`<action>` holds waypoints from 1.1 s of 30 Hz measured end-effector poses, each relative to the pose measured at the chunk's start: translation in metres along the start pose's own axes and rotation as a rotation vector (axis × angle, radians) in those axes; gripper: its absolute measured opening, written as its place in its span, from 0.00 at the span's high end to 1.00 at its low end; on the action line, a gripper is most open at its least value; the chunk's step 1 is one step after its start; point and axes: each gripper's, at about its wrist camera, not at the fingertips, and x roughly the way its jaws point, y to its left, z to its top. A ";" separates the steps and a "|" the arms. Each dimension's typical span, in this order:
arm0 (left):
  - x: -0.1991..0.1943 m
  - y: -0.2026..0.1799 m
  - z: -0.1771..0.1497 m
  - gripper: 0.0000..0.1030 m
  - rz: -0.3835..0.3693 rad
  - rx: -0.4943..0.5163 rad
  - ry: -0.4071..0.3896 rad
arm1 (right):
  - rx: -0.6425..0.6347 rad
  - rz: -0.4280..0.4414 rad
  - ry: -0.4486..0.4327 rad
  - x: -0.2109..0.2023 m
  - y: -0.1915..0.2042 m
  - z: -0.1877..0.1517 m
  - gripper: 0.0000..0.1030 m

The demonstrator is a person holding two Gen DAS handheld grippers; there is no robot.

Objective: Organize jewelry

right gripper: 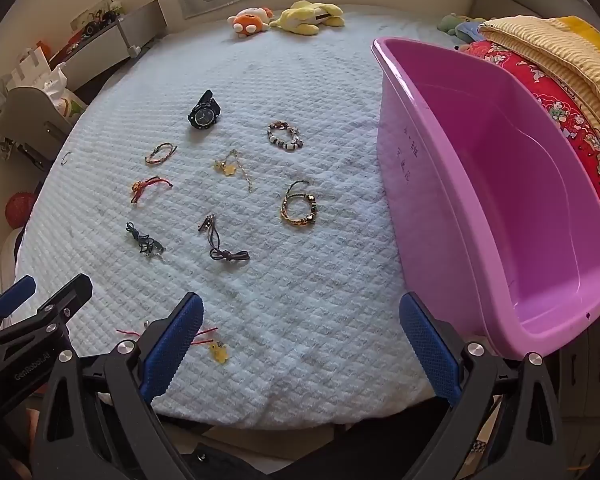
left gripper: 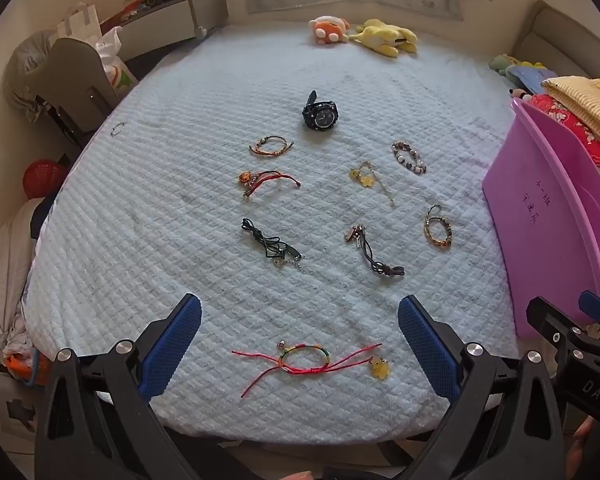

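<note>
Two grippers hover over the pale blue quilted bed cover (left gripper: 140,240), jaws of both spread wide and holding nothing; left gripper (left gripper: 300,344) frames the nearest piece, a red-and-rainbow cord bracelet with yellow flower charm (left gripper: 304,360), right gripper (right gripper: 300,340) sits beside the empty pink plastic tub (right gripper: 500,200). Looks like the very start: nothing binned yet. Next move likely needs the left to drop and pinch that thin cord. Farther out lie beaded bracelets, dark cords and a black wristwatch (left gripper: 320,114)
</note>
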 end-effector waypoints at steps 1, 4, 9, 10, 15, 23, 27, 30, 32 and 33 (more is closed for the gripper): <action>0.000 0.000 0.000 0.06 -0.001 0.000 0.001 | 0.002 0.005 0.002 0.000 0.000 0.000 0.09; 0.000 -0.001 0.000 0.06 -0.004 0.003 0.002 | 0.000 0.005 -0.001 0.000 -0.001 0.000 0.09; 0.000 -0.003 -0.001 0.06 -0.008 0.006 0.003 | -0.006 0.002 -0.004 0.000 -0.001 -0.001 0.09; 0.000 -0.003 -0.002 0.06 -0.010 0.008 0.002 | -0.007 0.001 -0.004 0.000 0.000 -0.002 0.09; 0.001 -0.008 -0.001 0.06 -0.019 0.023 0.008 | 0.009 -0.002 0.003 0.002 -0.005 0.000 0.09; 0.001 -0.017 -0.002 0.06 -0.028 0.038 0.009 | 0.025 -0.020 0.001 -0.004 -0.015 -0.002 0.09; 0.001 -0.019 -0.002 0.06 -0.028 0.043 0.008 | 0.032 -0.023 0.003 -0.004 -0.015 -0.002 0.09; 0.000 -0.019 -0.001 0.06 -0.030 0.043 0.009 | 0.031 -0.023 0.002 -0.005 -0.015 -0.002 0.09; 0.000 -0.020 0.000 0.06 -0.031 0.046 0.009 | 0.031 -0.024 0.001 -0.005 -0.014 -0.001 0.09; 0.000 -0.021 0.000 0.06 -0.030 0.048 0.009 | 0.032 -0.025 0.001 -0.005 -0.014 -0.001 0.09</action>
